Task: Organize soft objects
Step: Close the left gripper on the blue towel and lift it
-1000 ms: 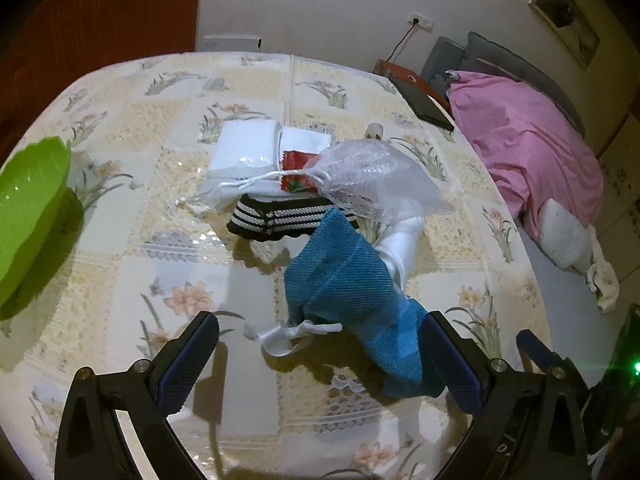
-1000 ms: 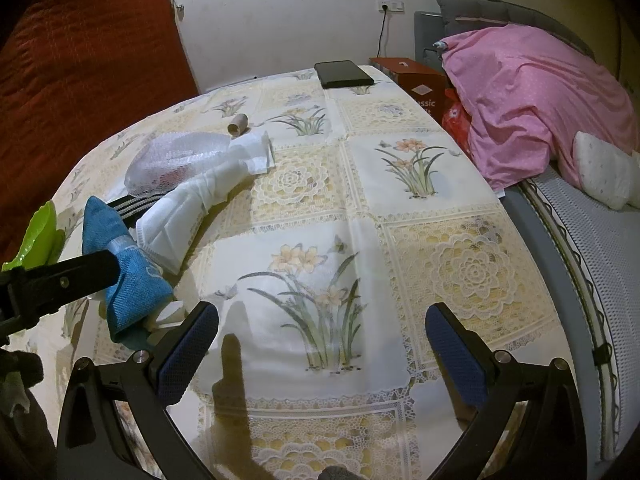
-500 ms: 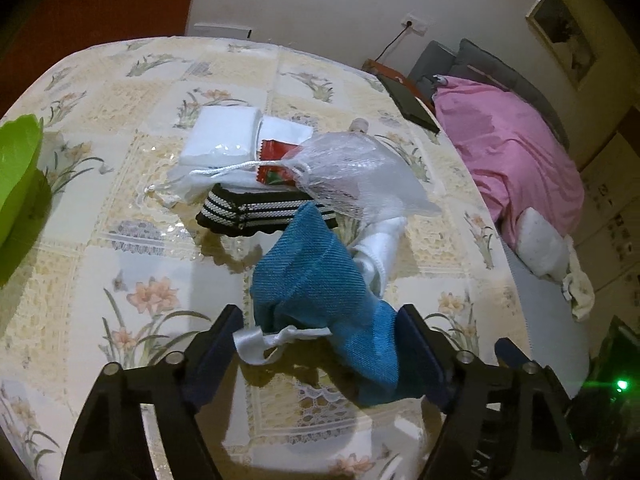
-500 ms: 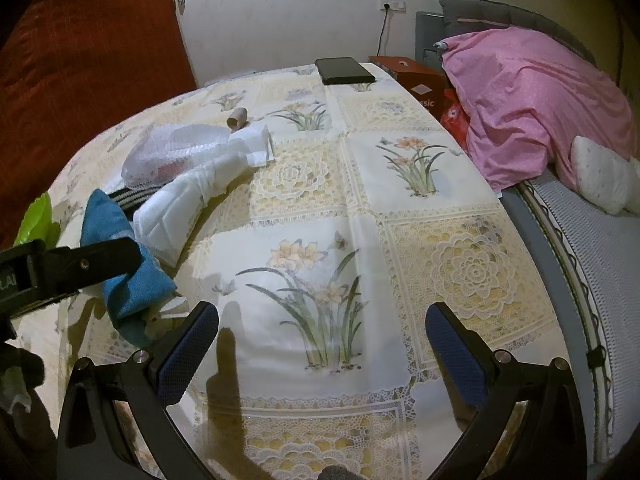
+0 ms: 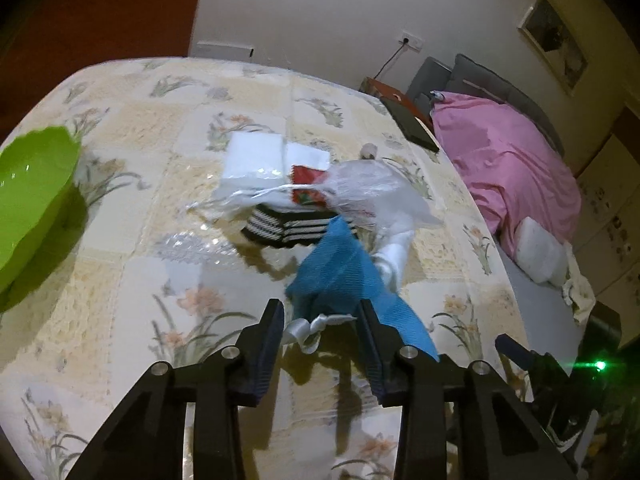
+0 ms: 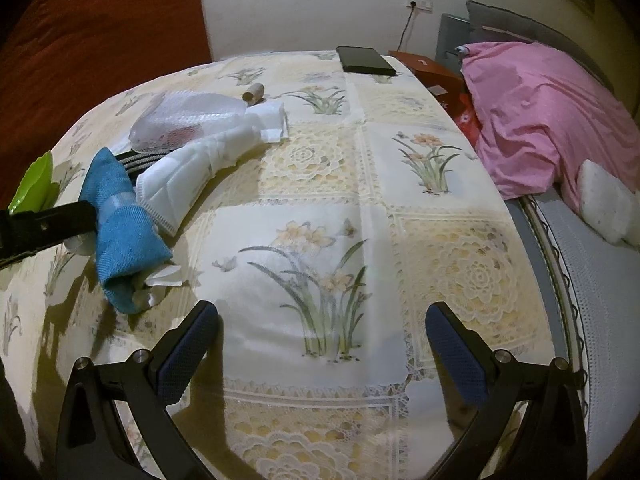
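A blue knitted cloth (image 5: 340, 276) tied with a white ribbon (image 5: 308, 328) lies on the flowered tablecloth (image 5: 140, 240). My left gripper (image 5: 320, 320) has its fingers pressed in on the cloth's tied waist. The right wrist view shows the same blue cloth (image 6: 120, 232) pinched by the left gripper's dark finger (image 6: 48, 224). Behind it lie a black-and-white striped cloth (image 5: 288, 228), a clear mesh bag (image 5: 368, 188), a folded white cloth (image 5: 256, 156) and a white padded piece (image 6: 180, 176). My right gripper (image 6: 322, 312) stands open over bare tablecloth, holding nothing.
A green bowl (image 5: 32, 192) sits at the table's left edge. A cardboard roll (image 6: 254, 93) and a black tablet (image 6: 366, 60) lie at the far side. To the right, a bed carries a pink blanket (image 6: 540, 108).
My left gripper moved forward and its fingers narrowed from wide apart onto the blue cloth's ribboned waist. The right gripper stayed open and hardly moved.
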